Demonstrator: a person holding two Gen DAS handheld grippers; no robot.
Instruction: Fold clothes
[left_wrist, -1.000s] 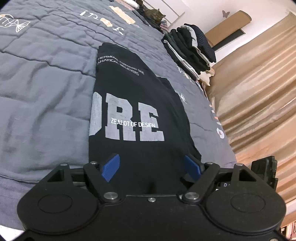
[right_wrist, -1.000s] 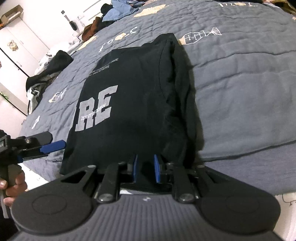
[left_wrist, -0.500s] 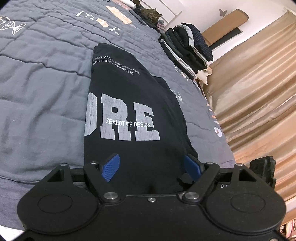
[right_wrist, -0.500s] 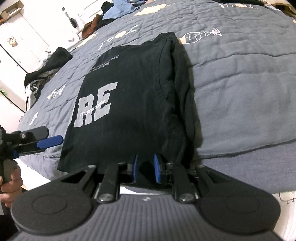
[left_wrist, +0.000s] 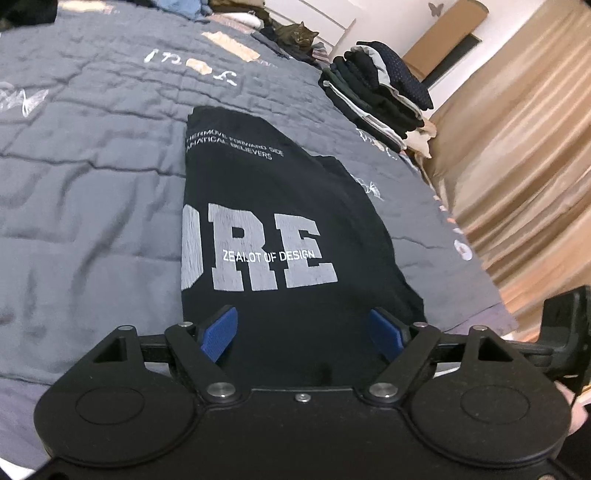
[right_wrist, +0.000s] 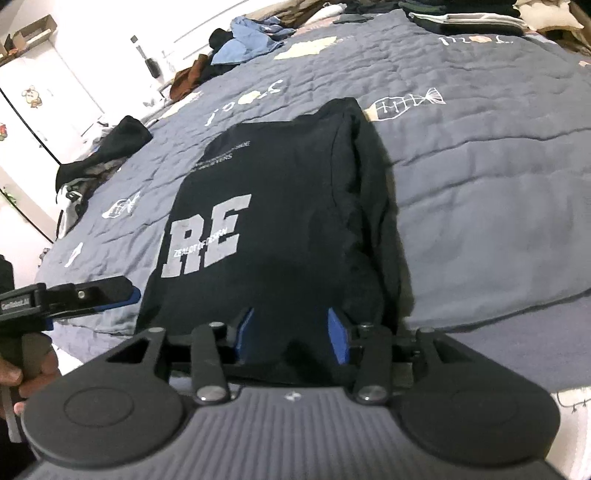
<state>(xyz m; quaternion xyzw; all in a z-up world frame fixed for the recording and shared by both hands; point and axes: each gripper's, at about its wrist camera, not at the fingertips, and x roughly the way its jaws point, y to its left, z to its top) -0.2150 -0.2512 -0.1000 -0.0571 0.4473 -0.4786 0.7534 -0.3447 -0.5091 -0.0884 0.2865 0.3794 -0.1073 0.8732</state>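
A black T-shirt (left_wrist: 280, 206) with grey "ORE" lettering lies folded lengthwise on the grey quilt (left_wrist: 92, 166), its hem toward me. My left gripper (left_wrist: 303, 332) hovers over the hem's left part, jaws wide apart and still opening, pads clear of the cloth. In the right wrist view the T-shirt (right_wrist: 288, 192) has its sleeve folded in along the right side. My right gripper (right_wrist: 291, 334) sits at the hem's right part. Its jaws are opening, with black cloth between the blue pads but not pinched. The left gripper (right_wrist: 122, 293) shows at the far left, held by a hand (right_wrist: 29, 373).
A stack of folded dark clothes (left_wrist: 376, 92) stands at the bed's far right corner, beside tan curtains (left_wrist: 517, 147). A cat (left_wrist: 299, 35) lies beyond the bed. Unfolded clothes (right_wrist: 243, 44) are heaped at the far side, and a black garment (right_wrist: 110, 147) lies at the left edge.
The right gripper's pads, close together on the hem before, have spread apart. The left gripper's view has rolled slightly. The T-shirt lies where it was.
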